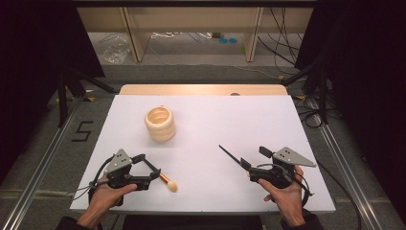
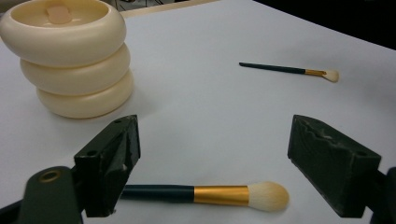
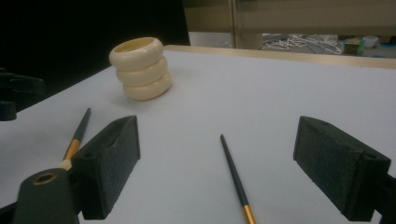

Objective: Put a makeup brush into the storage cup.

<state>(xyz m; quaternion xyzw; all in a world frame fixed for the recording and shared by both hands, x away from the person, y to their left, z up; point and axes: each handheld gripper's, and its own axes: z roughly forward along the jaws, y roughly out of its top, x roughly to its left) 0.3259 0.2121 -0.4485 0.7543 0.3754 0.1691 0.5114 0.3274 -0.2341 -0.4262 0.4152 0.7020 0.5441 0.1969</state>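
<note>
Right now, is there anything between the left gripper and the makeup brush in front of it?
Nothing visible. The left gripper is open, and the makeup brush lies flat on the white table just in front of its jaws, with bare tabletop around it. The cream ringed holder stands well off to the side.

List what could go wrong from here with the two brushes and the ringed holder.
1. The gold-banded makeup brush with the pale bristle head lies flat on the white table under the open left tool; its thin handle may slip out.
2. The slim dark-handled brush lies flat before the open right tool; pads could scrape the table.
3. The cream ringed holder might topple if bumped.
</note>
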